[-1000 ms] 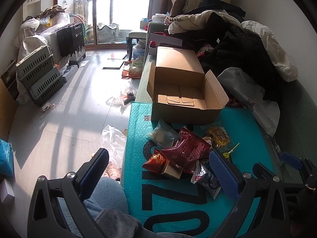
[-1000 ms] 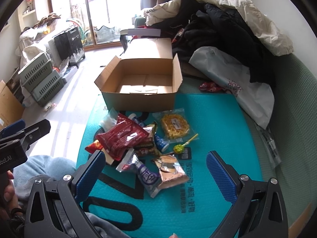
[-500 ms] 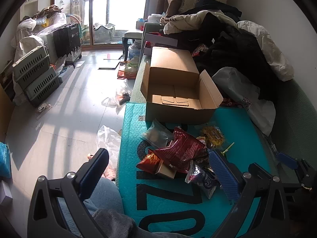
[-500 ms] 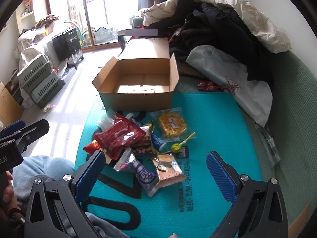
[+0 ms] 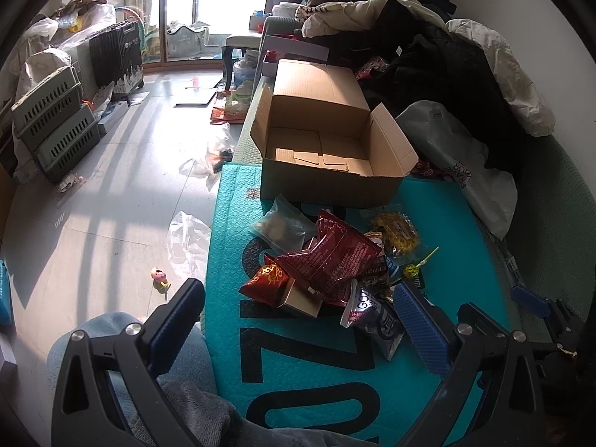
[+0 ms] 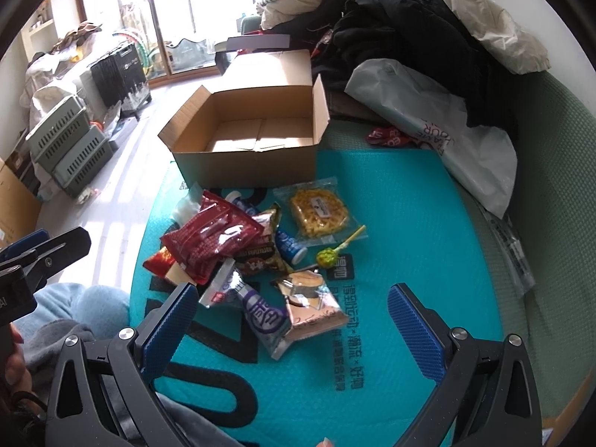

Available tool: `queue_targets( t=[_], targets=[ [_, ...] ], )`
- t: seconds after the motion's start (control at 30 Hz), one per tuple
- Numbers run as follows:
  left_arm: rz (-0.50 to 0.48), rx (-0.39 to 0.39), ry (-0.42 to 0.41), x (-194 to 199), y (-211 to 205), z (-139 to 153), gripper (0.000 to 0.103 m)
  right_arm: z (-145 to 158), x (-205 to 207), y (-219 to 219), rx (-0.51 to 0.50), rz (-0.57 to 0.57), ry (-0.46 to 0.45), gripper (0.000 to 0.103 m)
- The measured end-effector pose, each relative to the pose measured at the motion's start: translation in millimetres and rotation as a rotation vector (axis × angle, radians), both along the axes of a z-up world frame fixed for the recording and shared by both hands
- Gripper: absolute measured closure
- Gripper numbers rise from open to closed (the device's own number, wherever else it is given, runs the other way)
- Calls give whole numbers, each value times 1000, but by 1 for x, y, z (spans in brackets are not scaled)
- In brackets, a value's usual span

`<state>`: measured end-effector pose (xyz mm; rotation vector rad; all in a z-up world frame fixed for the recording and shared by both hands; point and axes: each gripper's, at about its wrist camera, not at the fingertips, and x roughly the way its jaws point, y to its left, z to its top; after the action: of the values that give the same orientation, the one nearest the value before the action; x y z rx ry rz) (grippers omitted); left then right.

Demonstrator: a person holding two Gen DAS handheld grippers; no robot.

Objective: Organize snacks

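A pile of snack packets lies on a teal mat: a dark red bag, a yellow noodle-cake packet, a green lollipop, a tan wafer packet and a silver-purple packet. An open, empty cardboard box stands behind the pile. My left gripper is open, held above the pile's near edge. My right gripper is open, with the tan and silver-purple packets between its fingers in view.
Clothes and a white plastic bag are heaped on the green sofa behind and right of the box. Left of the mat is the floor with plastic bags, grey crates and a black suitcase.
Both grippers shifted slightly, so the box and pile moved a little left in view. Neither gripper took hold of anything.
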<state>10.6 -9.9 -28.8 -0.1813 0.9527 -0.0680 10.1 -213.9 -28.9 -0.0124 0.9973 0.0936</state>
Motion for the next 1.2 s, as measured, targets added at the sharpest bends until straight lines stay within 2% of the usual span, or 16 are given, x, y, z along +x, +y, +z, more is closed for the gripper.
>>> queue_targets(
  t=[1.03, 1.2],
  targets=[
    [-31, -78, 327, 32, -28, -100, 1, -107, 36, -36, -12, -16, 232, 0],
    [-40, -65, 345, 39, -35, -110, 1, -124, 47, -37, -7, 12, 274, 0]
  ],
)
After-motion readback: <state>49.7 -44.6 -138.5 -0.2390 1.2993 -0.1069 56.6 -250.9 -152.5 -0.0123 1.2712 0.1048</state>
